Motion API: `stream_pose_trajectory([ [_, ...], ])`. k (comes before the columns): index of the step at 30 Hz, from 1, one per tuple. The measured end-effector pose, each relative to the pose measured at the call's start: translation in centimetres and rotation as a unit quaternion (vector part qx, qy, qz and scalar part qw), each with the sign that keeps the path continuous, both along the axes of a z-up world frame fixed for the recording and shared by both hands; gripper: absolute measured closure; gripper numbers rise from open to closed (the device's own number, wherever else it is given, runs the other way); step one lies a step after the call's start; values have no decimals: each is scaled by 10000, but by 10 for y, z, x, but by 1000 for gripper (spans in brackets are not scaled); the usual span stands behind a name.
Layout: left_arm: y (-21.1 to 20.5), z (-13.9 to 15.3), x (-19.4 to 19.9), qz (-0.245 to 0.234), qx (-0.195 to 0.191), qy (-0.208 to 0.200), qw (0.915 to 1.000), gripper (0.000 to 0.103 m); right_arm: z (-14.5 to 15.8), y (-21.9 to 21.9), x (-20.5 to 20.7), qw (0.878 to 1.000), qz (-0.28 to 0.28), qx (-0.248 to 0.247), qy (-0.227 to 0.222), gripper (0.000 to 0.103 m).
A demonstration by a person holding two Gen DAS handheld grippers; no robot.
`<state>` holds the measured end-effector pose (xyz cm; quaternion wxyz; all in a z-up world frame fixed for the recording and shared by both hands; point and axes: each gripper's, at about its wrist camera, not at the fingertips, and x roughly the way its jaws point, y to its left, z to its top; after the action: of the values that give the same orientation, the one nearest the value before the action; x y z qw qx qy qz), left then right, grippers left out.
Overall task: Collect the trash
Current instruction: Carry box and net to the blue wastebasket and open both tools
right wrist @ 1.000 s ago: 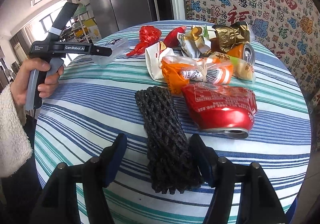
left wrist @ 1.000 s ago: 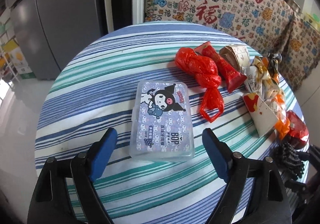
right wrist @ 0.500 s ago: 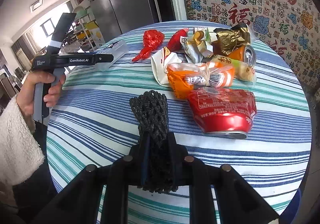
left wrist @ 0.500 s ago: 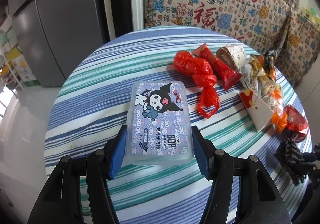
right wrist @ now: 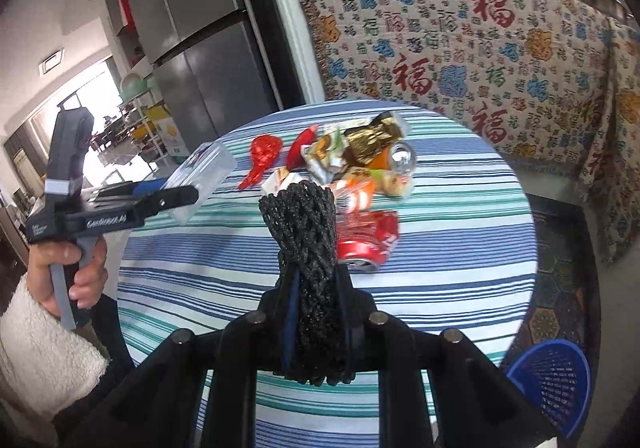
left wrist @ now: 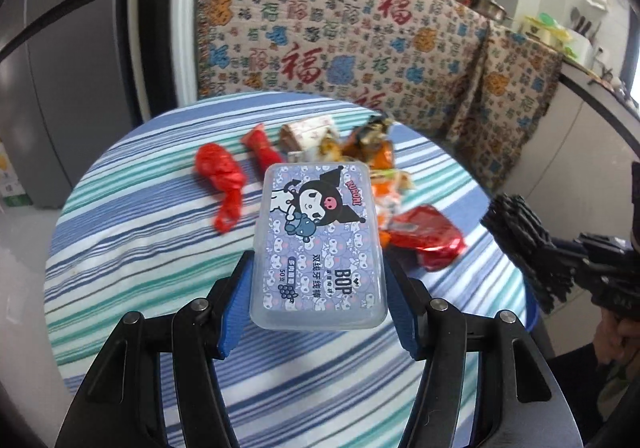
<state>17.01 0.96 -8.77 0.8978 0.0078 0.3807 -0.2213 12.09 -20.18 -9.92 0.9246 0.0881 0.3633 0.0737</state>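
Observation:
My left gripper (left wrist: 318,302) is shut on a clear plastic box (left wrist: 320,244) with a cartoon label and holds it above the striped round table (left wrist: 132,248). The box also shows in the right wrist view (right wrist: 202,177). My right gripper (right wrist: 316,312) is shut on a black foam net (right wrist: 310,248), lifted off the table; the net also shows in the left wrist view (left wrist: 524,236). On the table lie a red plastic bag (left wrist: 222,177), a crushed red can (right wrist: 366,242) and several snack wrappers (right wrist: 360,151).
A blue plastic basket (right wrist: 554,380) stands on the floor at the table's right. A patterned cloth (right wrist: 460,43) covers a counter behind the table. A grey fridge (right wrist: 192,27) stands at the back left.
My left gripper closed on the plastic box and lifted it off the table. My right gripper closed on the black net and raised it. Both views pulled up and back.

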Motion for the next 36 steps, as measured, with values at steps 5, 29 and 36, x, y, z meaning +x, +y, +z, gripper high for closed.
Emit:
stream_pose_trajectory([
  [5,-78,22,-31,-839,-83,-95,9964,40,13,-69,-36,9960,-887,-55,-21,85],
  [29,-385,-61,-77,-2924,-99,453,9552,40,-59,-301,-143,9420,-3253,491,663,85],
  [36,-419,-100,-65,-2904,40,620,9549,40,-99,-328,-143,9322,-3389,676,1079,85],
])
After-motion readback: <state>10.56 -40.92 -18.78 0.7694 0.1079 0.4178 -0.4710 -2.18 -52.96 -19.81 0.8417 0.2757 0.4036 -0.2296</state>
